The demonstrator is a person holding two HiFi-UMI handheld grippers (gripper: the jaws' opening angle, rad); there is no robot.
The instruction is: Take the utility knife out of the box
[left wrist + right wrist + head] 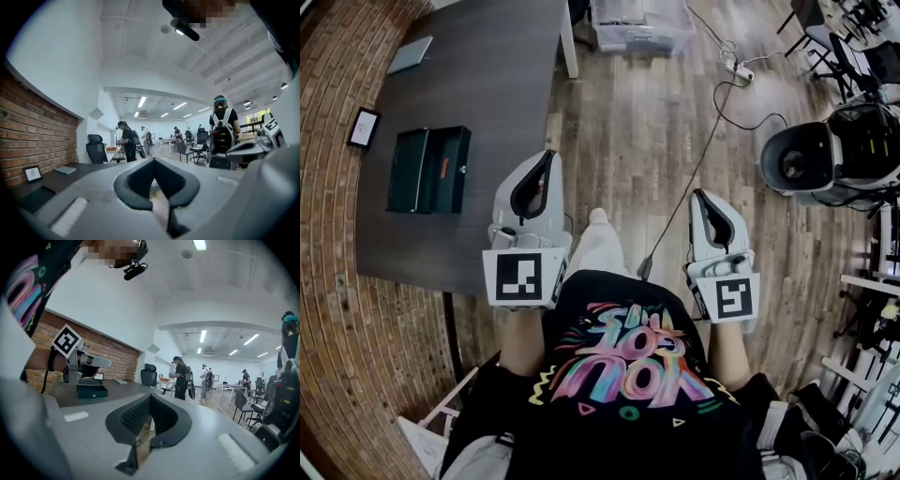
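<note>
A: Dark table (487,94) fills the upper left from the head camera, with wooden floor (628,131) beside it. The table's far edge is cut off at the top.

B: And the box (428,170)?

A: Lying open toward the table's left edge, about midway along it. One red sliver (444,169) shows inside, too small to call it the knife for certain.

B: From the right claw's camera the inside of the box is hidden, only its front wall shows.

A: Claws now. Left claw (551,154) hangs over the table's right edge, well apart from the box, jaws pressed together, nothing between them.

B: Right claw (697,194)?

A: Out over the floor, jaws together too, empty. Both hands are hidden under the claw bodies, only forearms show.

B: Small frame (364,128) at the left edge, grey slab (410,54) farther up. Can't tell what that slab is.
</note>
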